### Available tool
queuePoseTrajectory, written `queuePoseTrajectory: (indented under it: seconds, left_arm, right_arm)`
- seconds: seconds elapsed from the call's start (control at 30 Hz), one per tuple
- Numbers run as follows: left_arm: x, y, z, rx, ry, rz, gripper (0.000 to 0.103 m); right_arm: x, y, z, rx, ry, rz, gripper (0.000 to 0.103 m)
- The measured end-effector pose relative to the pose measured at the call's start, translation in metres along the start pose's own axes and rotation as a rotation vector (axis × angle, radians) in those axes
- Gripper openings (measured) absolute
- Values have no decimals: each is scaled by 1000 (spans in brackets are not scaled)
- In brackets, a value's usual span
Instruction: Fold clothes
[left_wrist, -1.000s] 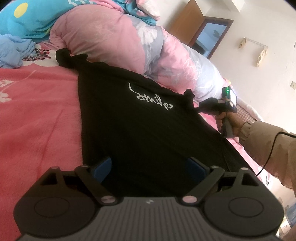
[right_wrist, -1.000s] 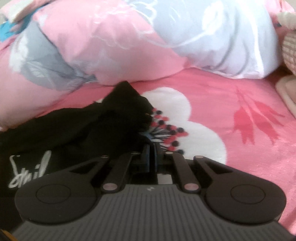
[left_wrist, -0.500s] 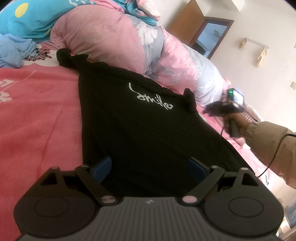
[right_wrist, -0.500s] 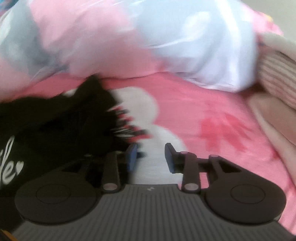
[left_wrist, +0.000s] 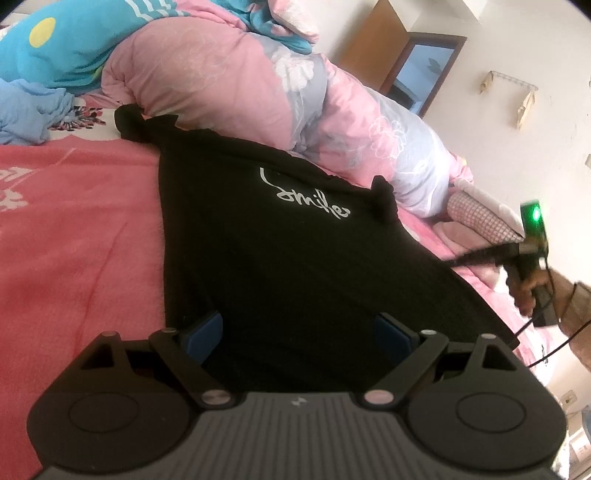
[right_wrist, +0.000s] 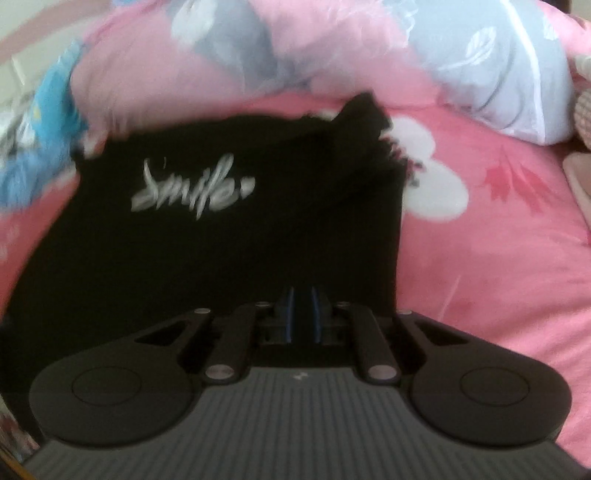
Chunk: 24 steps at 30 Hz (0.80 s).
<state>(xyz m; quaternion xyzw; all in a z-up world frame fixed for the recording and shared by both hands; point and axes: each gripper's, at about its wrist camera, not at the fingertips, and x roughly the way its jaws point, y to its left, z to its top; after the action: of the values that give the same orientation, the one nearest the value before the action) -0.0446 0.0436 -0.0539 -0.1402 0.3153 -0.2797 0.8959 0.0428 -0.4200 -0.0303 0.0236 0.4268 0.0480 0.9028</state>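
Left gripper: nearest in its own view, fingers spread wide over the near hem of the shirt, pads not pressing on anything.
Right gripper: fingers closing, almost together; dark cloth lies under them, but blur hides whether any is pinched.
Shirt: a black T-shirt with white script, spread flat on the pink bed, its collar end reaching the rolled quilt beyond.
Handling: probably light, limp and thin; it should bunch and slide over the bedcover, so it is best held at hem corners, shoulders or sleeve tips.
Left view only: the right gripper from outside, held in a hand off the shirt's right edge, with a cable, plus blue clothes and a doorway far back.
Right view only: the white flower print beside the right sleeve.
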Motion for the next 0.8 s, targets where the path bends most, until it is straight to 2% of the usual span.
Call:
queuePoseTrajectory:
  seconds: [0.03,0.07,0.17,0.23,0.3,0.4,0.5,0.6,0.7,0.8]
  left_arm:
    - [0,0,0,-1,0,-1,90]
    - [-1,0,0,-4,1,-3,90]
    - [-1,2,1,-11,2,-8,90]
    - [-2,2,1,-14,1,-8,90]
    - [-2,1,1,-15,1,-7,90]
    - [-2,1,0,-14,-1,-6,90]
    - [-2,1,0,-6,-1,-5,90]
    - [-2,1,0,-3,2,-6,90]
    - [-3,2,1,-7,10,-9,90]
    - [-4,3,2,-16,16,-13,90]
  right_arm:
    - [0,-13,-7,29,11,-45,8]
    - [-2,-32,-14,75,18,-102,4]
    - [-21,-93,-32,278,21,-244,3]
    - [-40,-115,-38,362,2,-306,3]
    - [-56,-114,-35,369,-43,-289,3]
    - [-56,-78,-19,266,-95,-157,3]
    - [-33,-27,0,107,-110,-18,4]
    - [2,11,14,-18,-92,49,4]
    - [32,11,19,-11,-47,16,2]
    - [29,-39,11,122,-69,-72,0]
